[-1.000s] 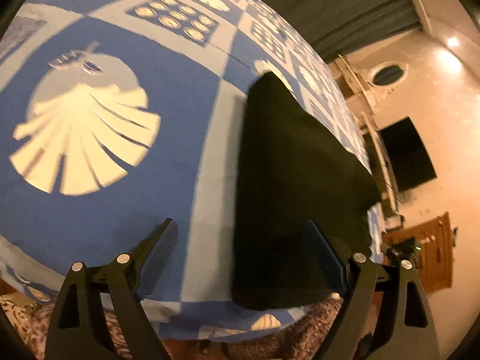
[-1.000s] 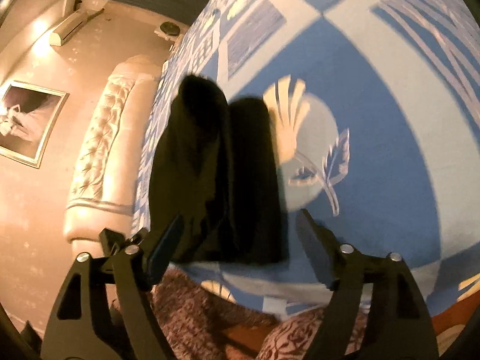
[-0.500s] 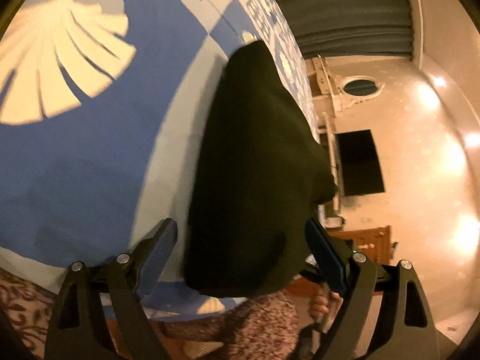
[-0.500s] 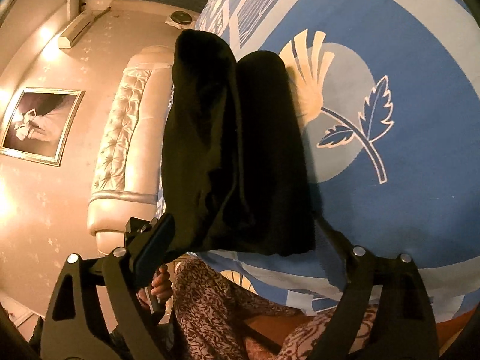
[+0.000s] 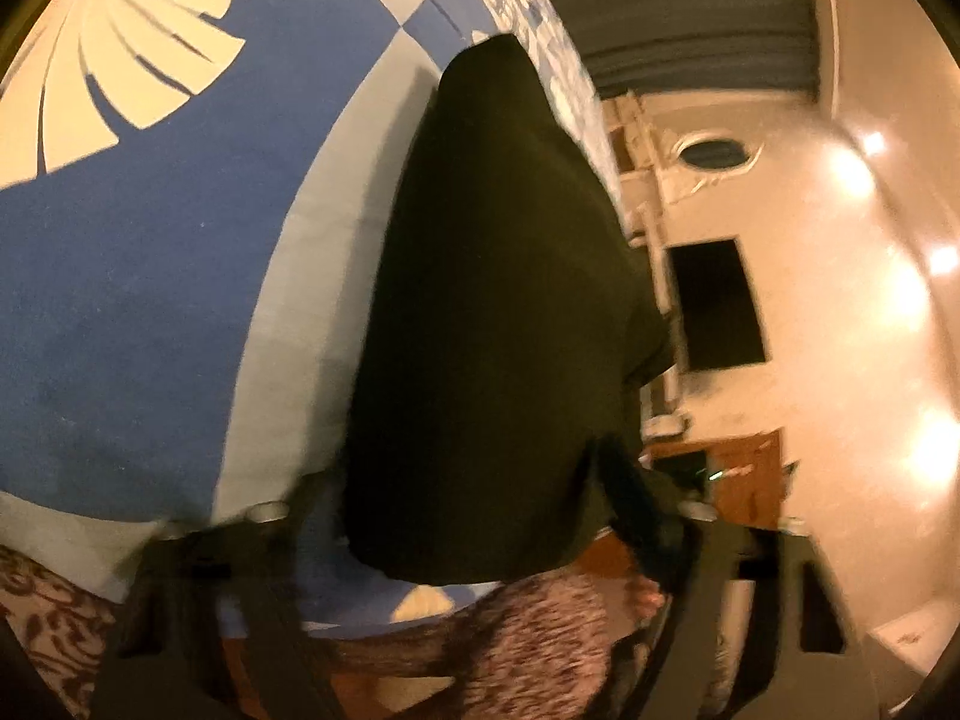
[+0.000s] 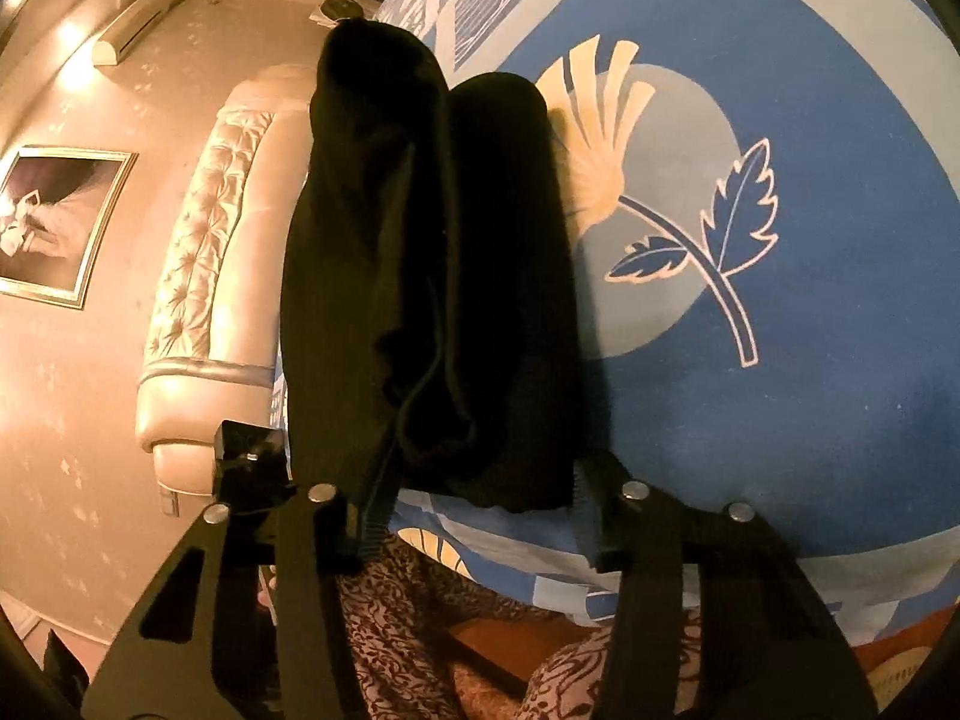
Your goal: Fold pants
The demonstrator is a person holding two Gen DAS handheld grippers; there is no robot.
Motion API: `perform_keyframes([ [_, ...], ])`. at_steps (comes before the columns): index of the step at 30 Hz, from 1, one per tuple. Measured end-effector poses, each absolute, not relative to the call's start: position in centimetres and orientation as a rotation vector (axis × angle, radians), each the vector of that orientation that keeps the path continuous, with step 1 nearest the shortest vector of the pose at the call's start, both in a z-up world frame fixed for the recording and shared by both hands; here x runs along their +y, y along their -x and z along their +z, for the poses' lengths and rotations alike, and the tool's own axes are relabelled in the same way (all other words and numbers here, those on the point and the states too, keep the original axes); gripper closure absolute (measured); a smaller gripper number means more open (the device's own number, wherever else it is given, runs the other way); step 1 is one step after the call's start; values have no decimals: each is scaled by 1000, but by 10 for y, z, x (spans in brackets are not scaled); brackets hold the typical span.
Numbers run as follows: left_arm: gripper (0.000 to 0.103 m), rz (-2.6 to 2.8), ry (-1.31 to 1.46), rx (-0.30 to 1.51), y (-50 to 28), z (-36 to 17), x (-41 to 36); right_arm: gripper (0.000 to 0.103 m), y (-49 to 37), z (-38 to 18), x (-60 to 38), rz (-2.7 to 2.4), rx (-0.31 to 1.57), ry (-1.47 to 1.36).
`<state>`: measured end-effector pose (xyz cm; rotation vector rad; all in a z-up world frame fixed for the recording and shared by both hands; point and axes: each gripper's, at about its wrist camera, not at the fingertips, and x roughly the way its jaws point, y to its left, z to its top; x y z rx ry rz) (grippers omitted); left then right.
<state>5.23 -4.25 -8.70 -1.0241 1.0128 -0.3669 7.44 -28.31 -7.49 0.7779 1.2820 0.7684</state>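
Home bedroom: patterned bedspread, tufted headboard.

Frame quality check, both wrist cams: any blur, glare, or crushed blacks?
Left wrist: motion blur smears the left gripper and room, wall lights blow out, black pants show no detail. Right wrist: sharp; right gripper crisp, pants folds faintly readable, glare at the wall lamp. Both: warm cast, heavy fisheye bending.
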Motion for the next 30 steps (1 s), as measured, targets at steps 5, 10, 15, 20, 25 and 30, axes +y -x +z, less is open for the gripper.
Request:
perform_keyframes([
  [5,50,-346,999,1035,-54,-88,-42,60,-74,-76,-283,778,1283,-781],
  [10,51,-343,987,1036,-56,-86,-43,60,-72,-78,-286,783,1279,-783],
  [15,51,-340,983,1035,-56,-84,-43,61,-72,-78,-284,788,1276,-782],
  [20,51,-340,981,1035,-56,-84,-43,63,-72,-78,-284,790,1276,-785],
  [25,34,-382,1006,1016,-58,-82,-42,57,-71,-79,-287,809,1257,-808],
  [30,17,-397,1023,1007,-56,-71,-41,25,-68,-65,-288,854,1217,-749],
])
